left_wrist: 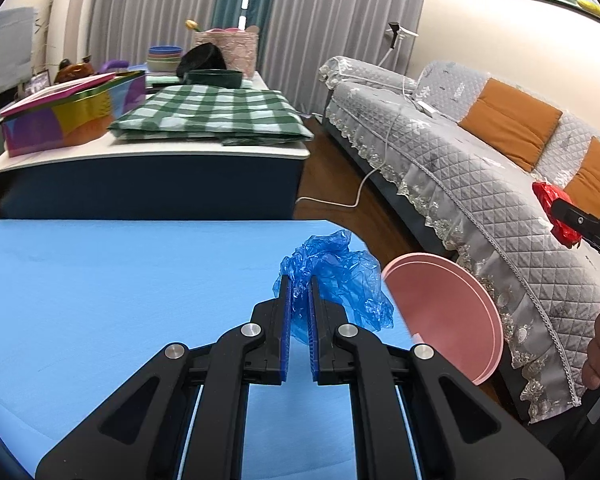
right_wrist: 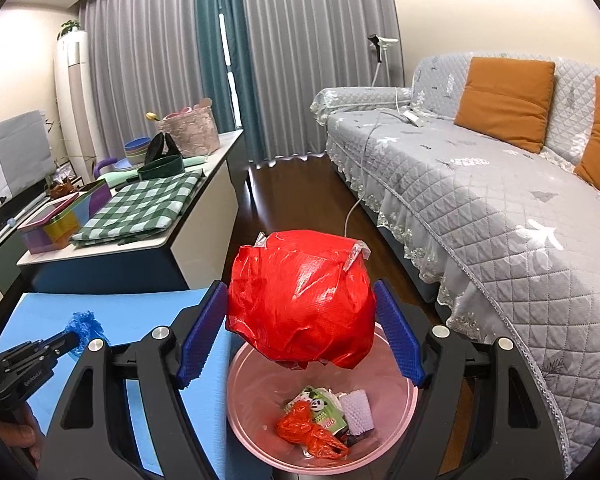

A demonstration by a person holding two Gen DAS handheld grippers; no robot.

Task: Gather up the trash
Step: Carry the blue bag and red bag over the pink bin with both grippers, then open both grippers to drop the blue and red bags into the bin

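Right wrist view: blue table [right_wrist: 112,320] left, grey sofa [right_wrist: 500,208] right; right gripper [right_wrist: 300,320] clamps red wrapper [right_wrist: 300,300] above pink bin [right_wrist: 252,400]; left gripper [left_wrist: 299,312] pinches blue plastic [left_wrist: 336,268].

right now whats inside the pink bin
In the pink bin: a crumpled orange bag, a panda-print wrapper and a white foam piece. The red wad held above covers its far side.

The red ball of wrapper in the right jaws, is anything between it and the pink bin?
No. In the right wrist view the red wrapper hangs right above the pink bin with nothing in between.
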